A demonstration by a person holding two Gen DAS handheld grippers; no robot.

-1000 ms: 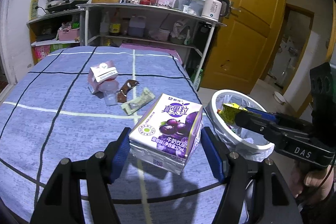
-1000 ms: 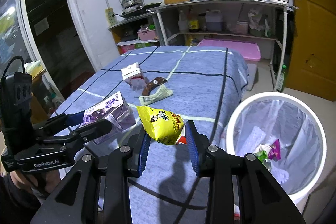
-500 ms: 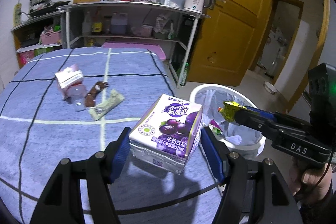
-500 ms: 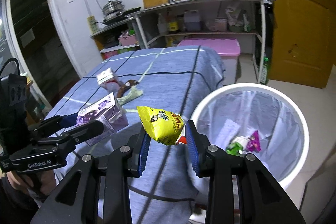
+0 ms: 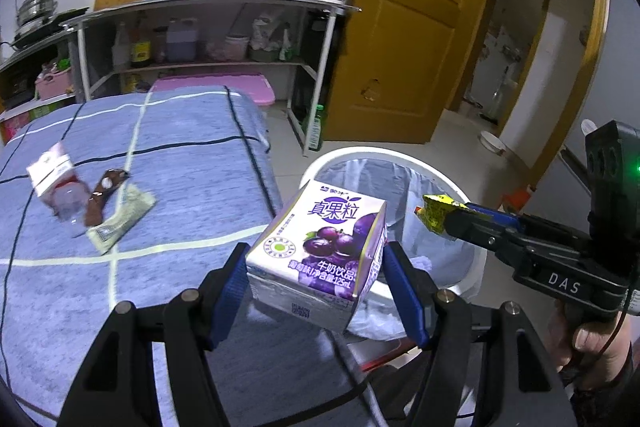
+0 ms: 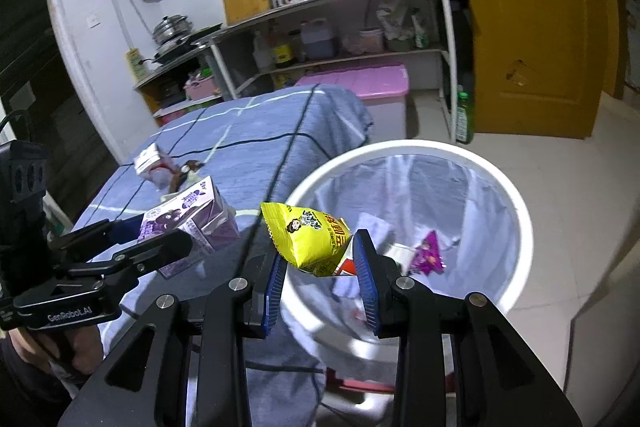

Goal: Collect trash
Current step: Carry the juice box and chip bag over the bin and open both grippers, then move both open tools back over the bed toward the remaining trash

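My left gripper [image 5: 316,287] is shut on a purple-and-white grape milk carton [image 5: 320,259], held above the table's right edge beside the white trash bin [image 5: 476,267]. That carton [image 6: 188,223] also shows at the left of the right wrist view. My right gripper [image 6: 320,279] is shut on a yellow snack bag [image 6: 310,237], held over the near rim of the bin [image 6: 516,219]. In the left wrist view the snack bag [image 5: 434,211] pokes out over the bin. Inside the bin lie a purple wrapper [image 6: 428,255] and other scraps.
On the blue checked tablecloth [image 5: 180,167] lie a small pink-and-white box [image 5: 50,171], a brown wrapper [image 5: 104,187] and a pale green wrapper [image 5: 124,219]. Behind are metal shelves [image 5: 208,27] with bottles, a pink storage box [image 6: 360,83], a green bottle [image 6: 464,115] and a yellow door [image 5: 408,27].
Both grippers have moved right with their loads, from over the table toward the bin. The bin now fills more of both views, and the snack bag hangs over its rim.
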